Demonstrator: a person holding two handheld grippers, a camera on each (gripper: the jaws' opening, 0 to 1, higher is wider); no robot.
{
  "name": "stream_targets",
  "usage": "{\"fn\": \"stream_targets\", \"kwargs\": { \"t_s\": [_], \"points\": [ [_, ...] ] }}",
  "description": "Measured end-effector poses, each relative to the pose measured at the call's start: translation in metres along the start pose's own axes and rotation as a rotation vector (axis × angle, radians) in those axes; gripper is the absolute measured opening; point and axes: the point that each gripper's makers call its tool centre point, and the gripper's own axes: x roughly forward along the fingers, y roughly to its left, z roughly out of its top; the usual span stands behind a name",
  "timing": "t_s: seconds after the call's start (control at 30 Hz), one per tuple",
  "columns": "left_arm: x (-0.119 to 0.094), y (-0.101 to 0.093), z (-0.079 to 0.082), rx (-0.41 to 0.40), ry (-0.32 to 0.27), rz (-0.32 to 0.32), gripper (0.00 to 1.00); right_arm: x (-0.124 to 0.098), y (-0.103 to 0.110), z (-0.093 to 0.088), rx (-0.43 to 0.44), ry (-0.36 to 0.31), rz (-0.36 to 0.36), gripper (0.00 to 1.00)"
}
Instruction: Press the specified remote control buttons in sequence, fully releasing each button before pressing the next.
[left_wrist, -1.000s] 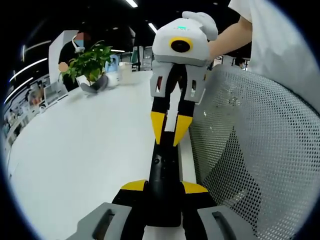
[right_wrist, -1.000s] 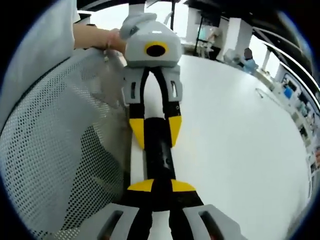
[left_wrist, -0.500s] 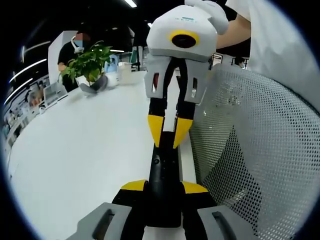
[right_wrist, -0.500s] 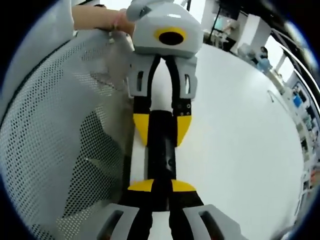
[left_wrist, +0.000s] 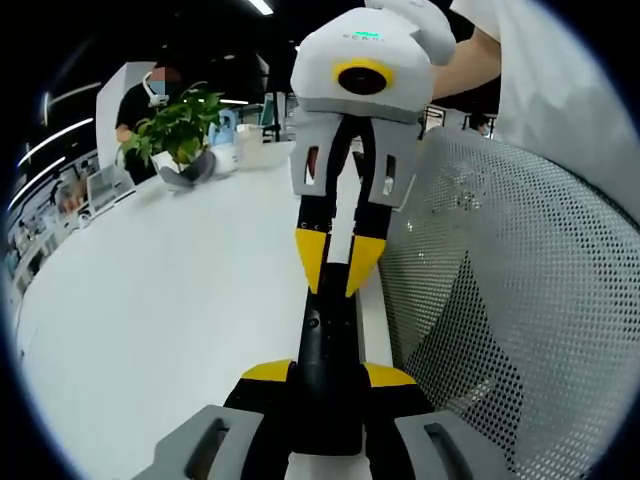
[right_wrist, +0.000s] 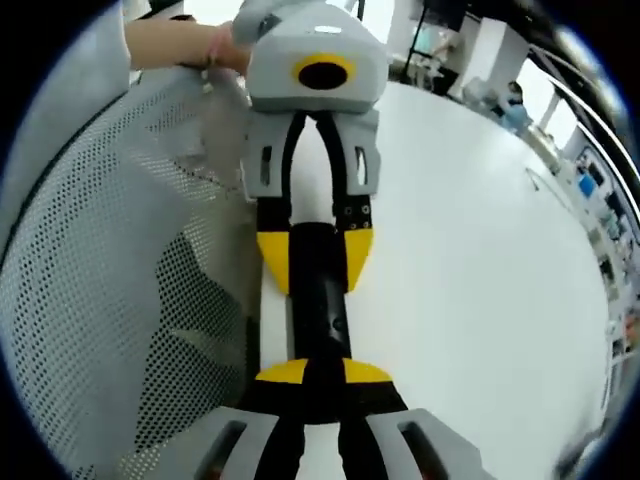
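Observation:
A slim black remote (left_wrist: 328, 345) lies along the white table's edge, and my left gripper (left_wrist: 328, 375) is shut on its near end, one yellow tip on each side. Facing it from the far end, my right gripper (left_wrist: 337, 265) points down at the remote with its yellow tips drawn almost together over the top face. In the right gripper view, the right gripper (right_wrist: 323, 372) has its jaws shut with nothing between them, sitting over the remote (right_wrist: 318, 300). Beyond it the left gripper (right_wrist: 313, 255) clamps the other end. I cannot tell whether the right tips touch a button.
A grey mesh chair back (left_wrist: 520, 300) (right_wrist: 110, 280) stands right against the table edge beside the remote. The white table (left_wrist: 170, 290) (right_wrist: 470, 280) stretches away on the other side. A potted plant (left_wrist: 180, 130) sits at the far end, with a person (left_wrist: 150, 95) behind it.
The right gripper has come closer to the left gripper's camera and tilted more steeply over the remote. The left gripper has kept its hold on the remote.

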Motion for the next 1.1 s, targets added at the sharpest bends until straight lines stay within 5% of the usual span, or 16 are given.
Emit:
{"fn": "stream_targets", "kwargs": {
  "t_s": [0.23, 0.37, 0.43, 0.6, 0.73, 0.8, 0.9, 1.0, 1.1],
  "points": [
    [0.0, 0.0, 0.0, -0.003, -0.002, 0.0, 0.25, 0.0, -0.001, 0.003, 0.036, -0.075, -0.013, 0.07],
    [0.0, 0.0, 0.0, -0.004, -0.003, 0.0, 0.25, 0.004, 0.001, 0.008, -0.013, -0.074, 0.008, 0.07],
    [0.0, 0.0, 0.0, -0.004, -0.004, 0.0, 0.25, 0.004, 0.001, 0.008, -0.068, -0.033, 0.035, 0.07],
    [0.0, 0.0, 0.0, -0.007, -0.004, -0.001, 0.25, 0.006, 0.0, 0.007, -0.013, 0.105, 0.098, 0.06],
    [0.0, 0.0, 0.0, -0.006, -0.003, 0.0, 0.25, 0.009, 0.0, 0.006, -0.064, 0.231, 0.115, 0.06],
    [0.0, 0.0, 0.0, -0.004, -0.002, 0.0, 0.25, 0.01, 0.002, 0.006, -0.062, 0.237, 0.109, 0.06],
    [0.0, 0.0, 0.0, 0.001, 0.001, 0.0, 0.25, 0.008, 0.002, 0.005, -0.063, 0.207, 0.088, 0.06],
    [0.0, 0.0, 0.0, 0.005, 0.004, 0.0, 0.25, 0.007, 0.002, 0.007, -0.091, 0.1, 0.054, 0.06],
    [0.0, 0.0, 0.0, 0.005, 0.005, 0.001, 0.25, 0.005, 0.001, 0.007, 0.001, -0.025, 0.024, 0.06]
  ]
}}
